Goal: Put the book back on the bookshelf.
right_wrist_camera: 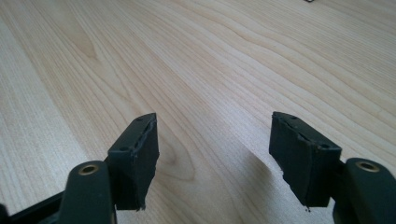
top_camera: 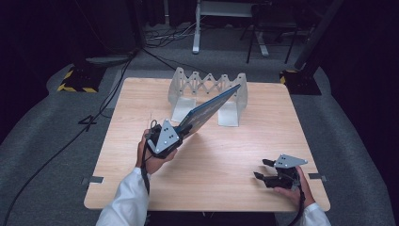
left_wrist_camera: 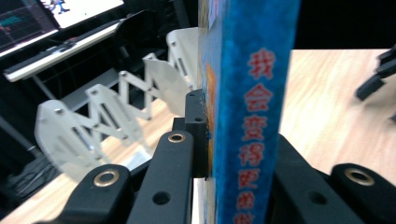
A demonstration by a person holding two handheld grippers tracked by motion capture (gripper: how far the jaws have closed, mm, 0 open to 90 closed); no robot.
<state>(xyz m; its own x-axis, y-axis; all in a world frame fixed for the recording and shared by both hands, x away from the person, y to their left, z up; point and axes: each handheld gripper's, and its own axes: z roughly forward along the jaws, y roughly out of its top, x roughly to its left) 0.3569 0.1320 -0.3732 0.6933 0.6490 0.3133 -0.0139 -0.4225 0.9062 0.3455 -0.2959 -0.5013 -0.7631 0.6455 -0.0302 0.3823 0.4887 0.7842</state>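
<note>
A dark room with grey carpet, cables trailing across the floor and a pale wooden worktop (top_camera: 226,160) in the middle of it. Toward the twelve o'clock edge of the worktop stands a translucent white expanding rack (top_camera: 207,92), its zigzag lattice stretched between two end plates.

The left hand-held gripper (top_camera: 181,132) sits at about nine o'clock from the centre of the worktop, held up off the surface by a hand in a white sleeve. Its jaws are clamped tight on a thin blue book (top_camera: 209,110), gripping it by one lower corner. The book slants up and away toward one o'clock, its far top corner reaching the rack's upper edge; whether it touches the rack I can't tell. In the left gripper view the book's spine (left_wrist_camera: 254,112) stands between the black jaws, red characters running down it, with the rack (left_wrist_camera: 116,107) just beyond at ten o'clock.

The right hand-held gripper (top_camera: 263,170) rests low at about four o'clock, well apart from the book. Its jaws stand partly open with nothing between them, bare wood (right_wrist_camera: 210,93) showing in the gap.
</note>
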